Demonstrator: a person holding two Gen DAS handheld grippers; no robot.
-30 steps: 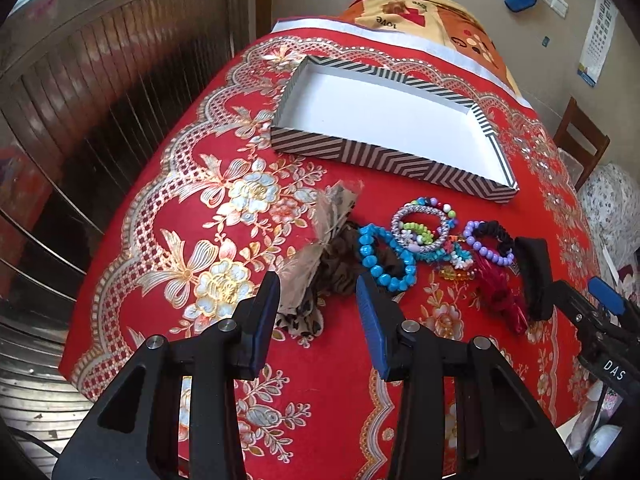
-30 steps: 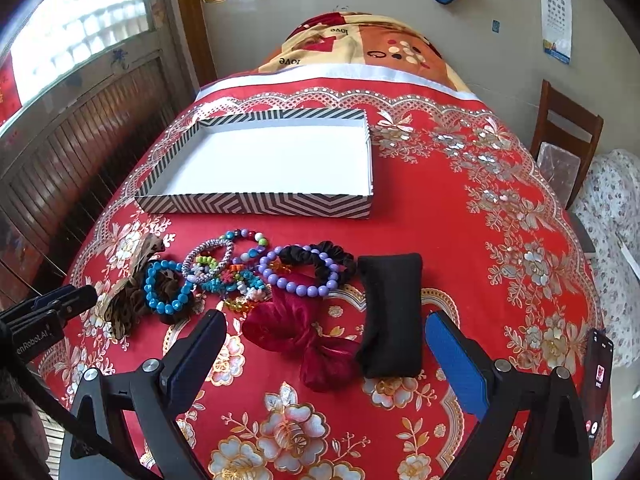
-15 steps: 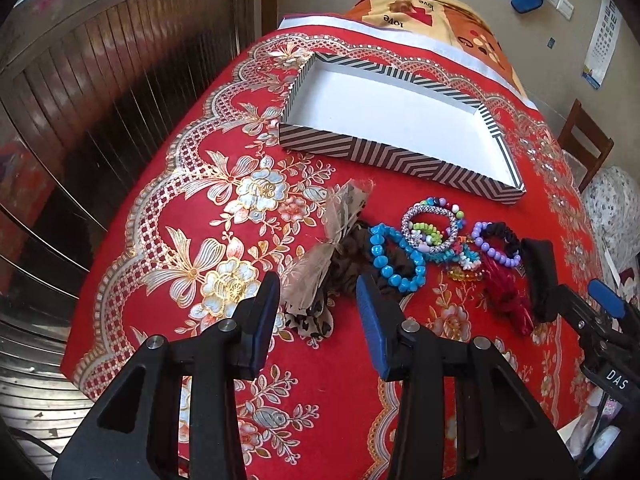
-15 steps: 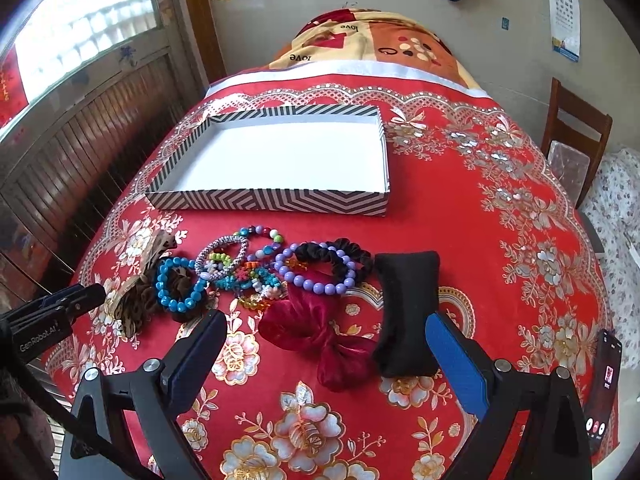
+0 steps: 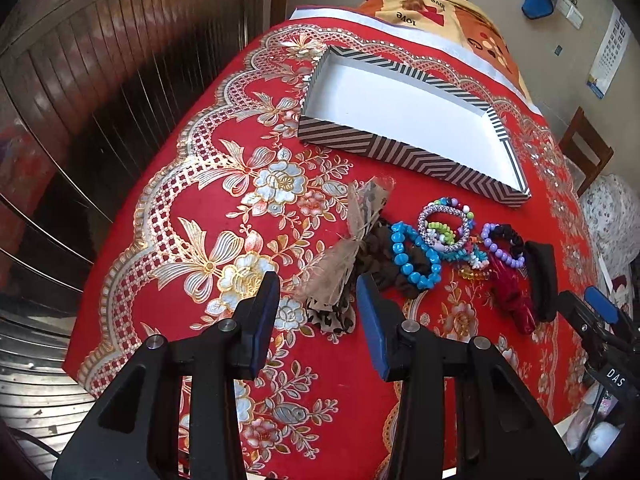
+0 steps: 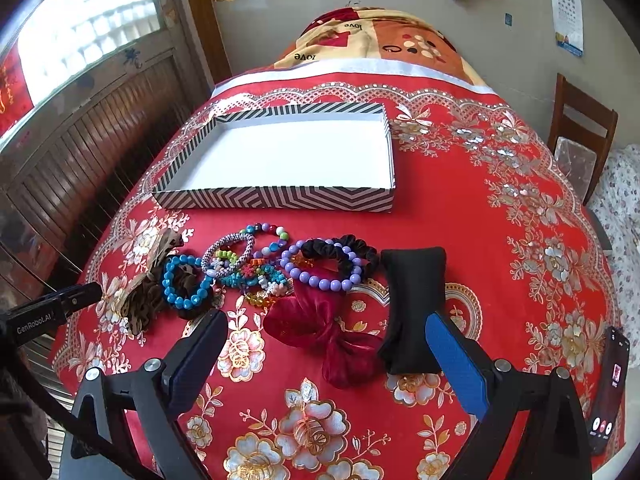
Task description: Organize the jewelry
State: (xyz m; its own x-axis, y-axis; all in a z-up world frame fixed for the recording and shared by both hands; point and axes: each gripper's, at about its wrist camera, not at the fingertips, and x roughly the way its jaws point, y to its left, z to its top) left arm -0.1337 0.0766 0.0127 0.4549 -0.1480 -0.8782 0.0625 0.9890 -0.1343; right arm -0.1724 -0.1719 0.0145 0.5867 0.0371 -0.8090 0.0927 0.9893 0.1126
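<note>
A striped box with a white inside stands empty at the far side of the red cloth. In front of it lies a row of jewelry: a beige-brown bow, a blue bead bracelet, a heap of mixed bead bracelets, a purple bead bracelet, a dark red bow and a black pad. My left gripper is open just before the beige bow. My right gripper is open, astride the red bow and the pad.
The table wears a red flowered cloth. A wooden-slat wall runs along the left. A wooden chair stands at the right. A phone lies at the near right edge. A folded quilt lies beyond the box.
Both grippers have moved forward a little toward the row of jewelry. The jewelry and the box have not moved. Both stay open.
</note>
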